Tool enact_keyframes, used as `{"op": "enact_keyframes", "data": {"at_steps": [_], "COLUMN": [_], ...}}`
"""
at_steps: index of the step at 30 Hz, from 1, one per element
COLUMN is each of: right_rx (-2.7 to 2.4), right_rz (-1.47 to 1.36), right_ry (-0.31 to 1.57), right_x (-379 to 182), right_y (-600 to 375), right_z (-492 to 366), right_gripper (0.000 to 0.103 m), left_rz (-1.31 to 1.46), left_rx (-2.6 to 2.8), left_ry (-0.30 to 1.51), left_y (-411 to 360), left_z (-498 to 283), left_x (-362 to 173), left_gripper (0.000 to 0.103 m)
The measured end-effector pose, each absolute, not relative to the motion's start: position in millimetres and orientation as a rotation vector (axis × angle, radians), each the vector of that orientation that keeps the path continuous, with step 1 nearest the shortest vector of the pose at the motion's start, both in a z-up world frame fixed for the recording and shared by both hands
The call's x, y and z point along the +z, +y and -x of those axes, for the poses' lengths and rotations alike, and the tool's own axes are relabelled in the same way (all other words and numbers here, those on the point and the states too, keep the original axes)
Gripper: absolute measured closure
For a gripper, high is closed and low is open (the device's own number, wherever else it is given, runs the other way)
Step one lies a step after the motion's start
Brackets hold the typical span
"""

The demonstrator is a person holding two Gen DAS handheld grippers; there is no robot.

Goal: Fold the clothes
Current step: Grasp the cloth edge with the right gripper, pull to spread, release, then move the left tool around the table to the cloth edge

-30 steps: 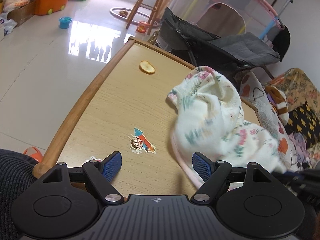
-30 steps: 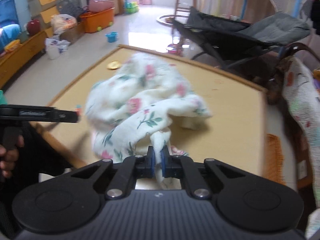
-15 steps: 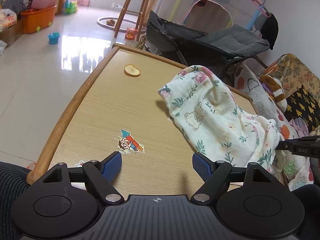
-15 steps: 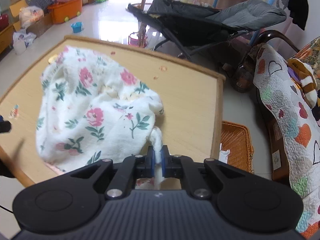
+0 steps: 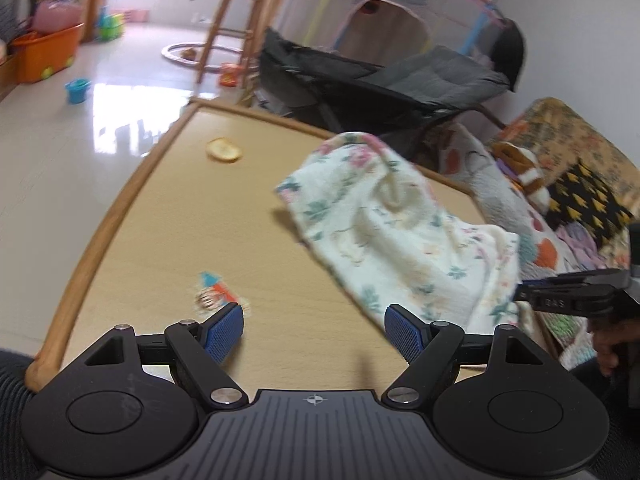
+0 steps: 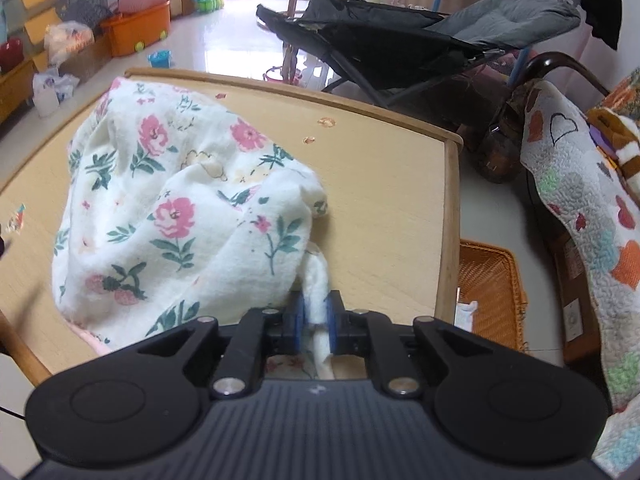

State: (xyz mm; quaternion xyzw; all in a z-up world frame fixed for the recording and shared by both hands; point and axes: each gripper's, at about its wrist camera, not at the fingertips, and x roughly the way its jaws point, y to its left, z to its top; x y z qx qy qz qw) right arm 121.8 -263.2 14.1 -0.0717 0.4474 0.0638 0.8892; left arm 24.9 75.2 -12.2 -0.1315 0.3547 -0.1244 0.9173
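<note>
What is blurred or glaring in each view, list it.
Left wrist view: motion blur smears the floral garment and the cartoon sticker; window glare whitens the floor. Right wrist view: sharper, garment print crisp; fisheye bends the table edge.

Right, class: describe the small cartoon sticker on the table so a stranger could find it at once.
Start at the wooden table with its raised rim. On its near left part, just beyond the open left gripper, lies the sticker. It is flat, orange and blue, unlike the pale round slice farther off and the floral cloth to its right.
</note>
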Motion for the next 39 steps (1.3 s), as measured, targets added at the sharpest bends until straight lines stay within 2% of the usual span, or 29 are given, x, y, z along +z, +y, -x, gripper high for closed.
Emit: {"op": "enact_keyframes", "data": {"at_steps": [3, 5, 7, 10, 14, 21, 29, 34, 36, 39], "right_rx": [0.133, 0.134, 0.132, 0.113, 0.138, 0.165, 0.145, 0.141, 0.143, 0.138], "right_rz": [0.113, 0.088, 0.058, 0.018, -0.059, -0.141, -0.223, -0.213, -0.216, -0.233], "right_ry": [0.933, 0.898, 0.841, 0.761, 0.7, 0.731, 0.778, 0.809, 0.817, 0.822], "right_x": [21, 30, 42, 55, 59, 47, 36, 31, 30, 29], "right_y": [-268, -270, -271, -275, -281, -283, -285, -281, -280, -282], "right_z": [-116, -107, -96, -79, -63, -59, -59, -61, -62, -62], "right_gripper": [0.083, 0.075, 0.064, 0.057, 0.055, 0.054, 0.054, 0.054, 0.054, 0.054], "left_rz": [0.207, 0.17, 0.123, 0.058, -0.059, -0.133, -0.545, -0.655, -0.673, -0.709], "left_rx": [-0.28, -0.296, -0.328, -0.354, -0.434, -0.5, -0.696, -0.77, -0.791, -0.817], "left_ry": [0.7, 0.691, 0.689, 0.644, 0.635, 0.555, 0.575, 0.558, 0.558, 0.57], "left_y": [69, 69, 66, 63, 57, 62, 44, 29, 24, 15], "left_z": [-27, -31, -37, -42, -48, -46, -28, -23, -25, -28], "left_x": [-7, -4, 2, 16, 34, 49, 37, 27, 24, 17], "left_gripper": [0.024, 0.024, 0.024, 0.024, 0.023, 0.024, 0.027, 0.027, 0.035, 0.036]}}
